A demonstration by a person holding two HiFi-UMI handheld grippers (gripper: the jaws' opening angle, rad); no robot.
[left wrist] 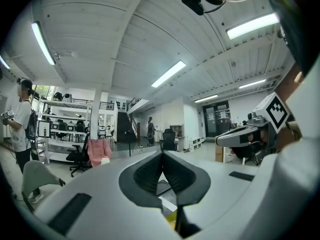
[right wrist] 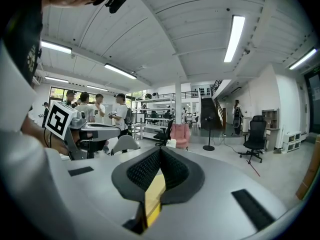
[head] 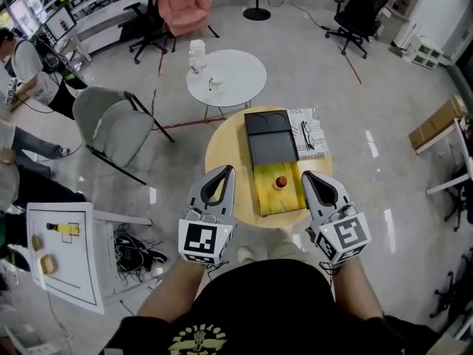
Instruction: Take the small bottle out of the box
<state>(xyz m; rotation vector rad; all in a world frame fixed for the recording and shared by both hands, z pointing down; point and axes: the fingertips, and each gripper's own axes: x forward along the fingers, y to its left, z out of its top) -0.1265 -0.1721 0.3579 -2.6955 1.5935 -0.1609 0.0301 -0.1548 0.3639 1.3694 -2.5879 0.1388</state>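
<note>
We hold our left gripper [head: 228,171] just off the left side of the box [head: 264,198]. Its jaws are shut tight, tip to tip, and nothing is between them. It points flat out over the round desk [head: 222,143].

The box lies in the middle, with its long side running away from us. The far half of the box is black. The near half is yellow and open on top. The small bottle [head: 281,182] sits in that yellow half, near the middle and a bit toward the right side of the box. We see its red cap from above. So we think it stands up straight, with its long way going up and down.

Our right gripper [head: 306,176] is just off the right side of the box. Its jaws are shut too. A yellow bit of the box shows under them in the right gripper view, but they do not hold it.

The bottle is nearer to the right side of the box than to the left, so we think the right gripper has the shorter way. It would need to open its jaws first, go left over the wall of the box, and come down around the cap.
</note>
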